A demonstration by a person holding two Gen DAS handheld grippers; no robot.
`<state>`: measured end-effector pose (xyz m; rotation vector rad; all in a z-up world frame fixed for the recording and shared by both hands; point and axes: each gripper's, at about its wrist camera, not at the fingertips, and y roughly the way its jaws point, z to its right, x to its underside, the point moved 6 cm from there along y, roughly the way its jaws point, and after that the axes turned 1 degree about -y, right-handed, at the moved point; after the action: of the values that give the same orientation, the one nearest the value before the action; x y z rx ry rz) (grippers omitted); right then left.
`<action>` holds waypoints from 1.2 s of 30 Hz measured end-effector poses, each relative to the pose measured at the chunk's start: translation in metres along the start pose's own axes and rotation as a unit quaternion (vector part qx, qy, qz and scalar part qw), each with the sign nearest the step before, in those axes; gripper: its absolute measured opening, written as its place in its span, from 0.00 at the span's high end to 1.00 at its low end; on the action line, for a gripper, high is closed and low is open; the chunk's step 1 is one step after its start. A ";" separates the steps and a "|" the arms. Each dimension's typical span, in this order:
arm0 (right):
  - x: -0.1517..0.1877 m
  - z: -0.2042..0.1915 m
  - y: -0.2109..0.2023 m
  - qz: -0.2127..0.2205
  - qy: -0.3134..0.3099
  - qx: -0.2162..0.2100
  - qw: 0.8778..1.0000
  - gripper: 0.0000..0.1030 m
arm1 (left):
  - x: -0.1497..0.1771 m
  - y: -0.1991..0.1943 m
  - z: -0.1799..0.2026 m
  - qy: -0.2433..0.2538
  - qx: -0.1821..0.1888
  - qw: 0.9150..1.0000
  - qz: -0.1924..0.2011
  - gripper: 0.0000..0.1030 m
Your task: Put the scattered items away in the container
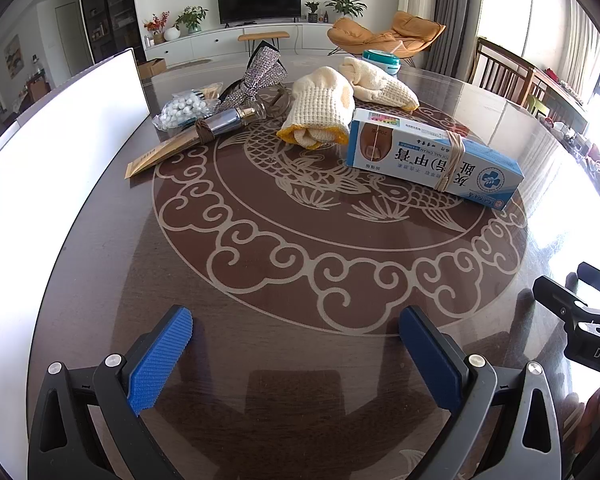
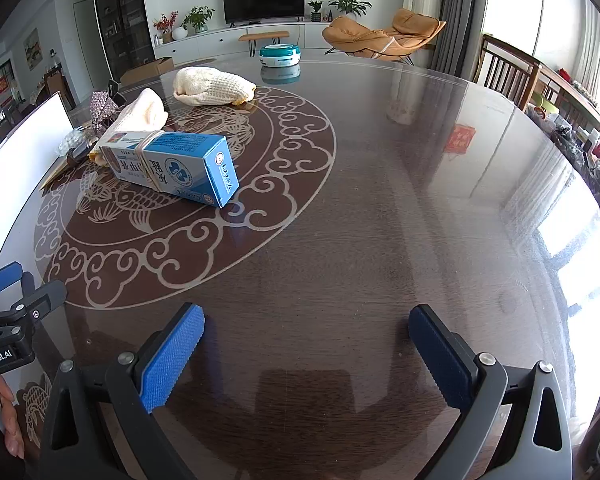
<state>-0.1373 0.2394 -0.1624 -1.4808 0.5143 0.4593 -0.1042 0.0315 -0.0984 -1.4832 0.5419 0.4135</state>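
A blue and white cream box point(image 1: 432, 156) point(image 2: 172, 166) with a rubber band lies on the round table point(image 1: 300, 280). Behind it lie two cream knitted socks point(image 1: 320, 112) point(image 1: 380, 82). To the left are a bottle tied to a gold sachet point(image 1: 204, 128), a bag of white beads point(image 1: 184, 110) and a sparkly bow point(image 1: 256, 76). A white container point(image 1: 56, 132) stands at the left edge. My left gripper point(image 1: 296, 344) is open over bare table, well short of the items. My right gripper point(image 2: 306, 344) is open too, right of the box.
A teal and white round tin point(image 2: 280, 56) sits at the table's far side. Wooden chairs point(image 2: 508, 72) stand at the right rim. The other gripper's body point(image 1: 580, 320) shows at the right edge of the left wrist view. A hand point(image 2: 4, 420) holds the left tool.
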 end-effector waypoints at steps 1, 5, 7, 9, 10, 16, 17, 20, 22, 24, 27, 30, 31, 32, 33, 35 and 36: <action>0.000 0.000 0.000 0.000 0.000 0.000 1.000 0.01 | 0.000 0.000 0.000 0.000 0.000 1.000 0.000 0.00; 0.000 0.000 0.000 0.000 0.000 0.000 1.000 0.01 | 0.000 0.000 0.000 0.000 0.000 1.000 0.000 0.00; 0.000 0.000 0.000 0.000 0.001 -0.001 1.000 0.01 | 0.000 0.000 0.000 0.000 0.000 1.000 0.000 0.00; 0.000 0.000 -0.001 0.000 0.000 -0.001 1.000 0.01 | 0.000 0.000 0.000 0.000 0.000 1.000 0.000 0.00; 0.000 0.000 -0.001 0.000 0.000 0.000 1.000 0.01 | 0.000 0.000 0.000 0.000 0.001 1.000 0.000 0.00; 0.000 0.000 -0.001 0.000 -0.001 -0.001 1.000 0.00 | -0.003 0.002 0.000 0.008 0.006 1.000 -0.003 0.00; 0.000 0.000 -0.001 -0.001 -0.002 0.000 1.000 0.00 | -0.005 0.003 0.000 0.010 0.007 1.000 -0.004 0.00; 0.000 0.000 -0.001 0.000 -0.002 0.000 1.000 0.00 | -0.012 0.008 0.001 0.002 0.002 1.000 -0.016 0.00; 0.000 0.000 -0.001 0.000 -0.002 -0.001 1.000 0.00 | -0.016 0.011 0.006 -0.003 -0.001 1.000 -0.024 0.00; 0.000 0.000 -0.001 0.000 -0.002 0.000 1.000 0.00 | -0.017 0.012 0.010 -0.006 -0.004 1.000 -0.018 0.00; 0.000 -0.001 -0.001 0.000 -0.003 -0.001 1.000 0.00 | -0.013 0.010 0.011 -0.007 -0.005 1.000 -0.003 0.00; -0.001 -0.002 -0.001 -0.001 -0.004 -0.002 1.000 0.00 | -0.012 0.009 0.012 0.000 0.001 1.000 -0.003 0.00; -0.001 -0.002 -0.001 -0.001 -0.004 -0.002 1.000 0.00 | -0.012 0.009 0.012 0.004 0.004 1.000 -0.003 0.00; -0.001 -0.002 -0.001 -0.001 -0.004 -0.002 1.000 0.00 | -0.011 0.009 0.011 0.008 0.006 1.000 -0.004 0.00; -0.001 -0.002 -0.001 -0.001 -0.004 -0.002 1.000 0.00 | -0.011 0.008 0.011 0.012 0.009 1.000 -0.003 0.00; -0.001 -0.002 -0.001 -0.001 -0.004 -0.003 1.000 0.00 | -0.008 0.006 0.011 0.018 0.013 1.000 -0.002 0.00; 0.000 -0.003 0.000 -0.001 -0.005 -0.004 1.000 0.00 | -0.006 0.005 0.010 0.020 0.015 1.000 -0.002 0.00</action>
<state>-0.1377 0.2368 -0.1619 -1.4856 0.5042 0.4669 -0.1114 0.0420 -0.0991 -1.4667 0.5738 0.3723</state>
